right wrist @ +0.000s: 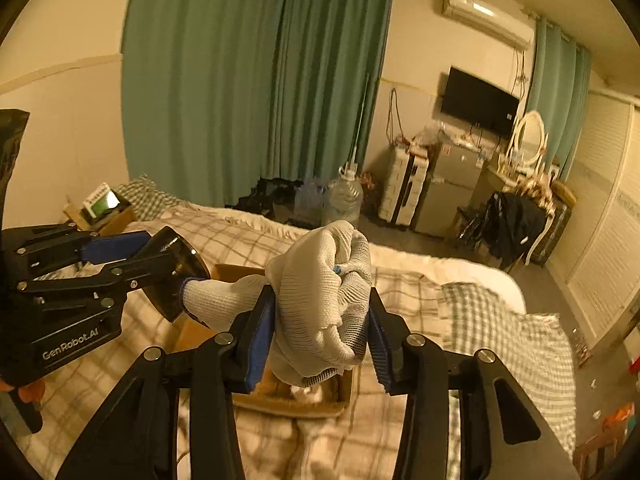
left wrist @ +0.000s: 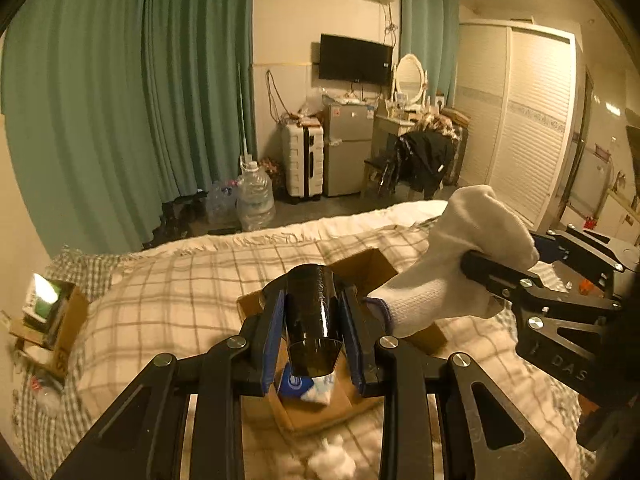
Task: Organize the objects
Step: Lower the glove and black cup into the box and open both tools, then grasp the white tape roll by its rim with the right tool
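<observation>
Over the box [left wrist: 372,264] on the bed [left wrist: 168,280]: L gripper [left wrist: 314,320] pinches a dark cup [left wrist: 310,312], R gripper [right wrist: 322,328] clamps a white glove [right wrist: 320,292].

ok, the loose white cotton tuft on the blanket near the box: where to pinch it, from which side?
Pinch the cotton tuft across its fluffy middle, coming straight down from above: it lies flat on the blanket, without a handle or rim.

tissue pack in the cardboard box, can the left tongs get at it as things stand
Probably not: the left tongs are shut on a dark cup, directly over the tissue pack in the cardboard box. They'd need emptying first.
</observation>
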Tool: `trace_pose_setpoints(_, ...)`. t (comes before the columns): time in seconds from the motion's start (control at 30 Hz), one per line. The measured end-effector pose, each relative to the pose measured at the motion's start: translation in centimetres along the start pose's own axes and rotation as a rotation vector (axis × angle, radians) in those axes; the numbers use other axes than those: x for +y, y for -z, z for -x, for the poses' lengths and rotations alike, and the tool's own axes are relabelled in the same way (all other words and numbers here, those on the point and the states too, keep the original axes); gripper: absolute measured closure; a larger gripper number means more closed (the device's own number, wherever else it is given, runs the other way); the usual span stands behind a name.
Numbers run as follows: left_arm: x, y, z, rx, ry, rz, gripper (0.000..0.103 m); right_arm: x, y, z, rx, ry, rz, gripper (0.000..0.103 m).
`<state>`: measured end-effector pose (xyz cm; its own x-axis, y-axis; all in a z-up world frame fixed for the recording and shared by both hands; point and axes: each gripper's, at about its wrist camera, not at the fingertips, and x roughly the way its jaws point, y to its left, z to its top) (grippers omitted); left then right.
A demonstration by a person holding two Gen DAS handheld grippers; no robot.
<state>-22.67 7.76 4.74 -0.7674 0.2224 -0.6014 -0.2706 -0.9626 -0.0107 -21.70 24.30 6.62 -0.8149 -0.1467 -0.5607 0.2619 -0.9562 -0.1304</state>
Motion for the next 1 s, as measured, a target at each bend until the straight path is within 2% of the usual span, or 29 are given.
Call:
trace_pose_setpoints(0.23,0.2,1.9,-8.2,0.110,-0.003,-0.019,0.075,-1.8,2.8,-8.8,0.095,-0.027,-0.029,0.064)
trace_pose_setpoints(0.33,0.2,2.9,-10.2,0.137,0.008,-0.019,0.075,-2.3,4.0,-10.1,0.089,-0.036,-0.035,0.061)
trace_pose_setpoints(0.47,-0.4,3.5,-10.7,0.161,0.005,-0.023,0.072,-2.8,4.6,-9.8,0.052,-0.054,-0.077,0.049)
trace_pose_setpoints(0.53,-0.4,3.7,-10.2,0.174,-0.003,-0.019,0.064,-3.2,4.4,-8.9,0.032,-0.066,-0.101,0.040)
trace_pose_setpoints(0.6,-0.4,3.6,-9.2,0.171,-0.026,-0.017,0.032,-3.6,3.9,-7.0,0.004,-0.059,-0.108,0.031)
trace_pose_setpoints(0.73,0.0,4.1,-5.7,0.135,-0.047,-0.033,0.023,-3.4,3.1,-2.0,-0.029,-0.023,-0.082,0.028)
trace_pose_setpoints(0.9,0.8,4.8,0.0,0.112,-0.061,-0.020,0.003,-2.6,3.0,5.7,-0.054,0.031,-0.024,0.013)
trace_pose_setpoints(1.0,1.0,4.8,3.2,0.086,-0.072,-0.018,0.000,-1.8,3.1,8.8,-0.054,0.055,0.002,0.008)
